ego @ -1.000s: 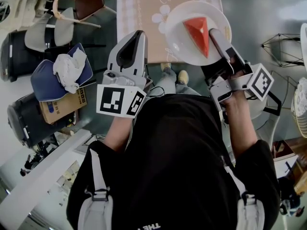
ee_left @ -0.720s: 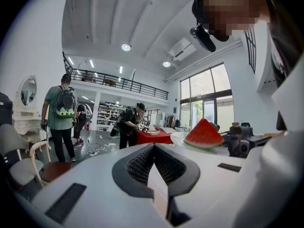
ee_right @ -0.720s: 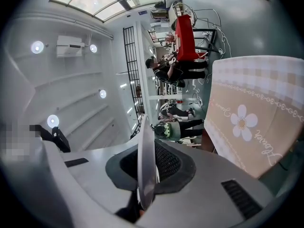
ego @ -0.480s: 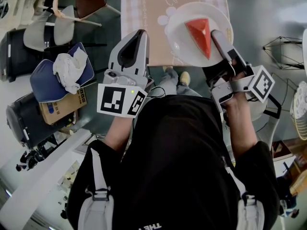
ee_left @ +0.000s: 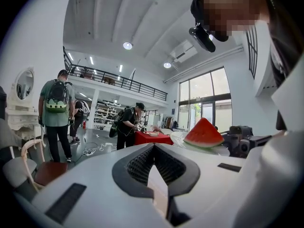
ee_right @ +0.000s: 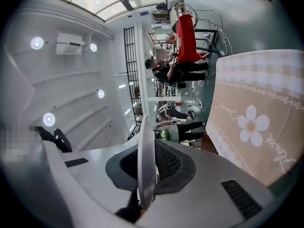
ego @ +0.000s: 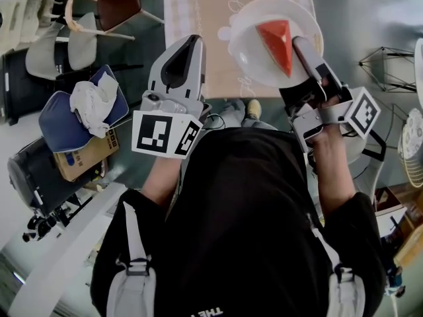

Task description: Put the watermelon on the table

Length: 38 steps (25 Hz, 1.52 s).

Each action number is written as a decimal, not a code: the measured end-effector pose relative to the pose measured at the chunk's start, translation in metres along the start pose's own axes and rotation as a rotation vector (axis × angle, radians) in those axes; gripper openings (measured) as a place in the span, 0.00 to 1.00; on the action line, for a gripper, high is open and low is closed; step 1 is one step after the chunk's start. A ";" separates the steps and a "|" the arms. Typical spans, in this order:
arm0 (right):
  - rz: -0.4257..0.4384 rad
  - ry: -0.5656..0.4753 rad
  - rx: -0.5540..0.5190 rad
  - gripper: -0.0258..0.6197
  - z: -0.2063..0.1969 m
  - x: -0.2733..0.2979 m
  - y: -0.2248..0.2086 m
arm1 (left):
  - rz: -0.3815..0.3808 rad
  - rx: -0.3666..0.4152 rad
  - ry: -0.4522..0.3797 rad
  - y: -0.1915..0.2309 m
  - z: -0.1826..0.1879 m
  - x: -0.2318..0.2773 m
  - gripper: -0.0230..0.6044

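A red wedge of watermelon [ego: 276,43] lies on a white plate [ego: 246,51]. My right gripper [ego: 301,46] is shut on the plate's right rim and holds it above the near end of the table [ego: 205,12], which has a beige flowered cloth. The right gripper view shows the rim edge-on [ee_right: 146,170] between the jaws, with the cloth [ee_right: 256,118] to the right. My left gripper [ego: 192,43] is shut with nothing in it, left of the plate. In the left gripper view the closed jaws [ee_left: 153,146] point past the watermelon [ee_left: 203,134].
Chairs [ego: 106,8] stand left of the table. On the floor at the left are a blue cushion with a white cloth [ego: 73,114] and a cardboard box [ego: 82,154]. A wire stand [ego: 390,65] is at the right. People [ee_left: 57,113] stand in the room beyond.
Both grippers and the plate have moved forward; the plate now reaches further over the table's near edge. The grip on the plate is unchanged.
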State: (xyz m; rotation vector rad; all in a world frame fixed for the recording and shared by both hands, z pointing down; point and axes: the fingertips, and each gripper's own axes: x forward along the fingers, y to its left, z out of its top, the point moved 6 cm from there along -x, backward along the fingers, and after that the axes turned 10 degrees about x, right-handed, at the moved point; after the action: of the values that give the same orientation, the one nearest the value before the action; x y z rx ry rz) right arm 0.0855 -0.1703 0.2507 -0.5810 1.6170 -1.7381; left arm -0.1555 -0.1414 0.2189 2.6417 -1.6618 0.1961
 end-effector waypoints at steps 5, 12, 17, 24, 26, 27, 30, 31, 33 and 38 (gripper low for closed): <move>0.001 -0.016 -0.011 0.08 0.000 0.002 0.000 | -0.014 -0.001 -0.007 0.004 -0.001 0.003 0.05; 0.005 -0.030 -0.019 0.08 -0.003 0.005 0.004 | -0.034 0.003 -0.017 0.011 0.001 0.006 0.05; -0.006 -0.045 -0.025 0.08 -0.001 0.034 -0.003 | -0.048 -0.013 -0.015 0.040 -0.005 0.021 0.05; -0.014 -0.069 -0.036 0.08 -0.003 0.056 -0.006 | -0.079 -0.025 -0.015 0.063 -0.012 0.034 0.05; -0.017 -0.076 -0.037 0.08 -0.003 0.059 -0.007 | -0.087 -0.026 -0.015 0.068 -0.013 0.037 0.05; -0.019 -0.079 -0.037 0.08 -0.003 0.060 -0.008 | -0.090 -0.027 -0.015 0.070 -0.014 0.038 0.05; -0.024 -0.086 -0.039 0.08 -0.002 0.064 -0.011 | -0.099 -0.032 -0.013 0.074 -0.017 0.042 0.05; -0.023 -0.087 -0.039 0.08 -0.002 0.065 -0.012 | -0.102 -0.031 -0.014 0.075 -0.018 0.042 0.05; -0.018 -0.091 -0.041 0.08 -0.002 0.066 -0.013 | -0.106 -0.028 -0.017 0.076 -0.019 0.042 0.05; -0.015 -0.093 -0.045 0.08 -0.005 0.067 -0.011 | -0.104 -0.032 -0.026 0.079 -0.016 0.040 0.05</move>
State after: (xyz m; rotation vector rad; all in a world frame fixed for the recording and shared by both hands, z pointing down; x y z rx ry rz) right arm 0.0354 -0.2160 0.2526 -0.6868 1.5941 -1.6643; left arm -0.2110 -0.2104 0.2350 2.7097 -1.5157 0.1323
